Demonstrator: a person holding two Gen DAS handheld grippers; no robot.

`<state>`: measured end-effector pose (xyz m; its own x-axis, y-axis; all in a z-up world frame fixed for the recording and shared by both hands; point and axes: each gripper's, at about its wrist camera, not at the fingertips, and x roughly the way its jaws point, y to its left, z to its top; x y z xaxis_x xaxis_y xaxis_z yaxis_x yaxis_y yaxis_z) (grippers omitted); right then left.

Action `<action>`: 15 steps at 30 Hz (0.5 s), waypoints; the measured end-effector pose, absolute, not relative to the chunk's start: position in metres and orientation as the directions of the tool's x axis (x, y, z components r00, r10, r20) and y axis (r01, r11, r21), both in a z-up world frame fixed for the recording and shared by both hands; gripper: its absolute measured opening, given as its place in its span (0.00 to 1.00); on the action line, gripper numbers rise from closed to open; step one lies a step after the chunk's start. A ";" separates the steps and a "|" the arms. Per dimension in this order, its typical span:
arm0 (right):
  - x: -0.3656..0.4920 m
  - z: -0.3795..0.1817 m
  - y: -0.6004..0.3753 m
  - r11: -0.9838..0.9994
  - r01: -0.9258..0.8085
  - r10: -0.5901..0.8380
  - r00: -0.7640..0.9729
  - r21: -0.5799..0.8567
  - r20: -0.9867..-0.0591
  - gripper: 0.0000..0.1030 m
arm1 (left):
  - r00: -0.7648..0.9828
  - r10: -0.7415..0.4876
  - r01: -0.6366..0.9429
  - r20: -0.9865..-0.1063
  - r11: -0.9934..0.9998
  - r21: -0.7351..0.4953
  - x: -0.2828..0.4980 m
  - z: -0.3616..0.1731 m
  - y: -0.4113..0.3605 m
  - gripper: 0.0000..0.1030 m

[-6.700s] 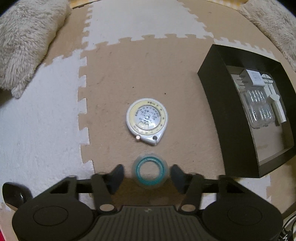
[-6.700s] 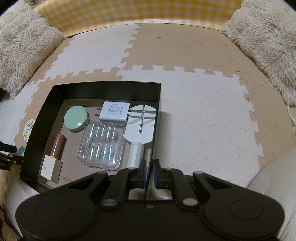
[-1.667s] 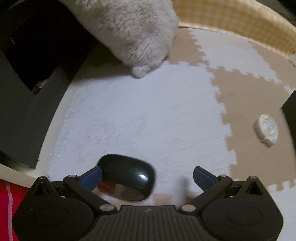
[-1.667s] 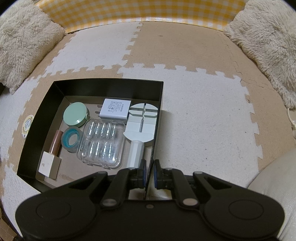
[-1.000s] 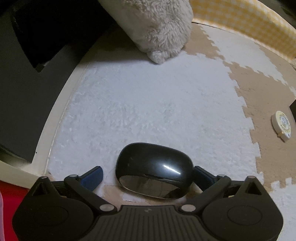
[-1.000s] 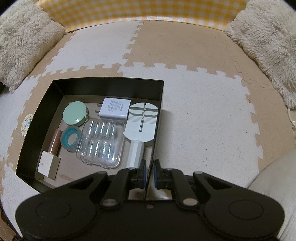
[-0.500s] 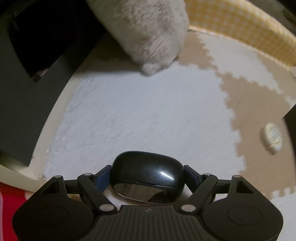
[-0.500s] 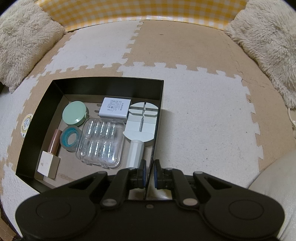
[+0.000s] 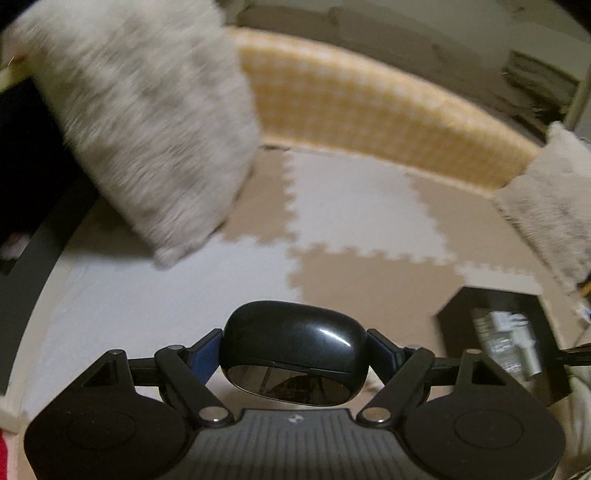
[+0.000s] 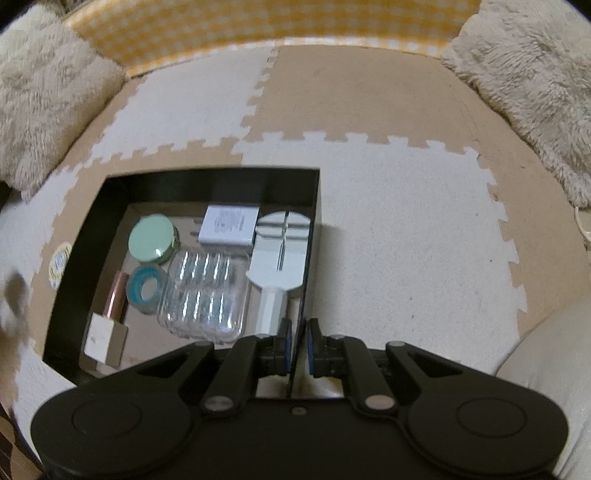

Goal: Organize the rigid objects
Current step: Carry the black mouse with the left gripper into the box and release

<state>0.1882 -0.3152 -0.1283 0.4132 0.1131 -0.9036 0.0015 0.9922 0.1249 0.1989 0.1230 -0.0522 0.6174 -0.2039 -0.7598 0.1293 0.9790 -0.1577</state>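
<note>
The left gripper (image 9: 295, 347) has its fingers (image 9: 205, 356) clamped on a black case (image 9: 293, 352). The case is smooth, shiny and rounded like a pebble. Its long side runs across from one finger to the other, and it is up off the floor.

The right gripper (image 10: 296, 341) has its fingers squeezed tight on the thin near wall of the black box (image 10: 316, 236). This probably keeps the box from sliding.

In the left view the box (image 9: 448, 317) lies off to the right of the case and a bit farther away. So the next move likely has to carry the case to the right and then down into the box. The left hand is the one that has the case, so it will probably do the job.

Inside the box, the near things are a clear bumpy tray (image 10: 205, 295), a white tool (image 10: 279, 254) with a handle, a blue tape ring (image 10: 146, 288) and a copper tube (image 10: 116, 295) with a white block. Farther back are a round green tin (image 10: 151, 240) and a flat white plug (image 10: 229, 225).

A small round tape measure (image 10: 59, 264) lies on the floor just left of the box.

The floor is soft foam mat (image 10: 399, 206) in white and tan puzzle pieces. Fluffy cushions (image 10: 44, 107) and a yellow checked wall (image 10: 258, 22) sit at the far edge.
</note>
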 end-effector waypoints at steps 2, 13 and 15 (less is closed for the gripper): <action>0.189 -0.126 -0.319 0.989 0.019 0.122 0.423 0.144 -0.898 0.09 | 0.624 -0.228 0.149 -0.747 0.974 -0.173 0.196 -0.044 0.109 0.79; 0.195 -0.123 -0.324 0.984 0.030 0.143 0.447 0.174 -0.883 0.07 | 0.551 -0.380 0.215 -0.743 0.925 -0.314 0.171 -0.032 0.020 0.79; 0.194 -0.123 -0.323 0.986 0.025 0.138 0.449 0.166 -0.883 0.07 | 0.521 -0.417 0.235 -0.745 0.909 -0.345 0.167 -0.038 0.002 0.79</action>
